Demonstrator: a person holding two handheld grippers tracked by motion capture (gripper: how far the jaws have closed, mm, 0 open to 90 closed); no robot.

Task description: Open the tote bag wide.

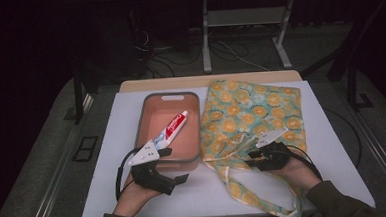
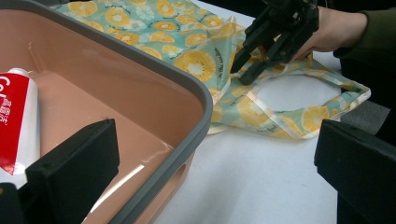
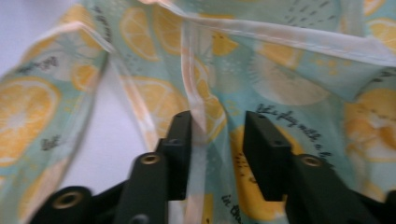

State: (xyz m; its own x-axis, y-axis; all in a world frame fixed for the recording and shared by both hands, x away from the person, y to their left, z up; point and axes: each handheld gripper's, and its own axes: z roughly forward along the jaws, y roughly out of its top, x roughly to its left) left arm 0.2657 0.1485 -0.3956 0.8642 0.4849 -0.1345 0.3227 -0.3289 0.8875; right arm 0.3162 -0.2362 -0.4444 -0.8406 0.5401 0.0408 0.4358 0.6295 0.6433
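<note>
The tote bag (image 1: 251, 115) is thin printed cloth, soft and creased, its handles (image 2: 285, 126) edged with a slightly shiny satin-like tape; the bin (image 1: 146, 118) looks like moulded plastic, its salmon inside smooth and glossy enough to catch reflections, its grey rim (image 2: 187, 88) matt. The toothpaste tube (image 1: 173, 127) is glossy plastic; the table top (image 1: 122, 142) is matt white and smooth; both grippers' jaws are matt black.
</note>
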